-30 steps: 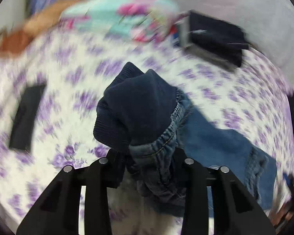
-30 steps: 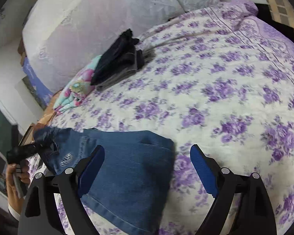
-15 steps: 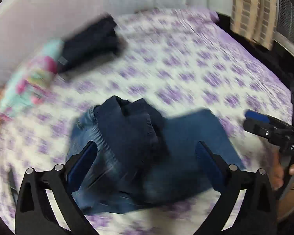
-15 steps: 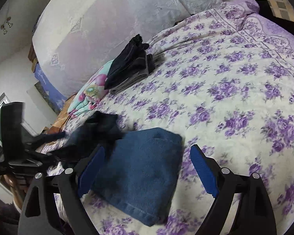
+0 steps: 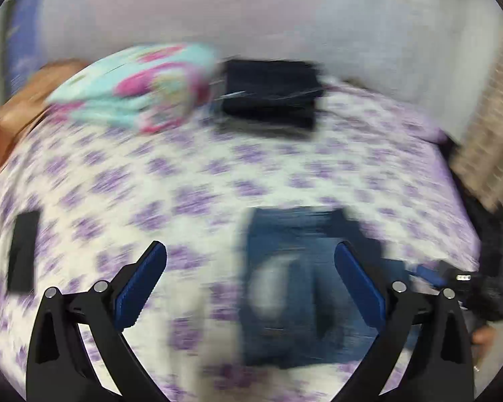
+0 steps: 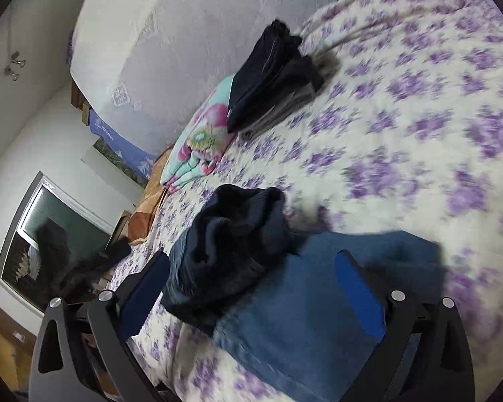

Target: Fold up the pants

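Note:
Folded blue denim pants (image 6: 312, 305) lie on the purple-flowered bedspread (image 6: 402, 140), their dark ribbed waistband (image 6: 238, 234) bunched on top at the left end. They show blurred in the left wrist view (image 5: 295, 284). My right gripper (image 6: 251, 288) is open and hovers just over the pants, empty. My left gripper (image 5: 249, 274) is open and empty, drawn back from the pants, which lie under its right finger (image 5: 358, 288). The right gripper's body (image 5: 469, 284) shows at the right edge of the left wrist view.
A stack of dark folded clothes (image 6: 275, 73) and a turquoise and pink folded bundle (image 6: 201, 140) lie at the far side of the bed by the white wall; both show in the left wrist view (image 5: 271, 93). A black flat object (image 5: 23, 251) lies at left.
My left gripper let go of the waistband, opened and pulled back to the left. The waistband end now rests folded on the pants. My right gripper moved closer over the pants.

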`<state>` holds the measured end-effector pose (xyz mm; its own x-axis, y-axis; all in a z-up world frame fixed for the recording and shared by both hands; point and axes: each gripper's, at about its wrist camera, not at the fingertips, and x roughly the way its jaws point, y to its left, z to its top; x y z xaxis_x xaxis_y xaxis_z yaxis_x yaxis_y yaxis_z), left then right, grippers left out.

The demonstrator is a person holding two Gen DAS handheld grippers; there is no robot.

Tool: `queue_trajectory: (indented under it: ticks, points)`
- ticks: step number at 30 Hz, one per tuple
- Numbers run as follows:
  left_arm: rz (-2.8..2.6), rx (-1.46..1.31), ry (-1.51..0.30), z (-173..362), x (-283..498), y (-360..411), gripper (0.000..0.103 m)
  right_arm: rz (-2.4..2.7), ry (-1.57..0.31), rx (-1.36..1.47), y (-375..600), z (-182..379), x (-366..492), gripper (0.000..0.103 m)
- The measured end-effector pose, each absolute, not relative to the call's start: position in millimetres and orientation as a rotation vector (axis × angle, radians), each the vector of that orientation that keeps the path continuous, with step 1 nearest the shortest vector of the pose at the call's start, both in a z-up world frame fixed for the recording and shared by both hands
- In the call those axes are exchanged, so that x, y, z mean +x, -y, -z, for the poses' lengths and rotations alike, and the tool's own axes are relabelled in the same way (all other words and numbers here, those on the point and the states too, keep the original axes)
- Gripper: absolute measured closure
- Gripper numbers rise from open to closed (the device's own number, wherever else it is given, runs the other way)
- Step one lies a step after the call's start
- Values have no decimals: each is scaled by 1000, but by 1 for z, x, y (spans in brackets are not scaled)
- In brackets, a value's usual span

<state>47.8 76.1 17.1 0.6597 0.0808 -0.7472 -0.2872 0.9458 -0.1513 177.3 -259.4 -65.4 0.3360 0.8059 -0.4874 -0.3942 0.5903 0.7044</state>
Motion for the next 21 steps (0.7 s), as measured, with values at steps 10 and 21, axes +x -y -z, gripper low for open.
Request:
queue_trajectory:
  ticks: [10, 21]
  points:
    - [-246, -84, -961, 63, 71, -67, 5, -893, -1185, 464, 170, 88, 206, 3]
    - [-107, -233, -1001, 64, 67, -94, 5, -798, -1064, 125, 141, 58, 178, 69]
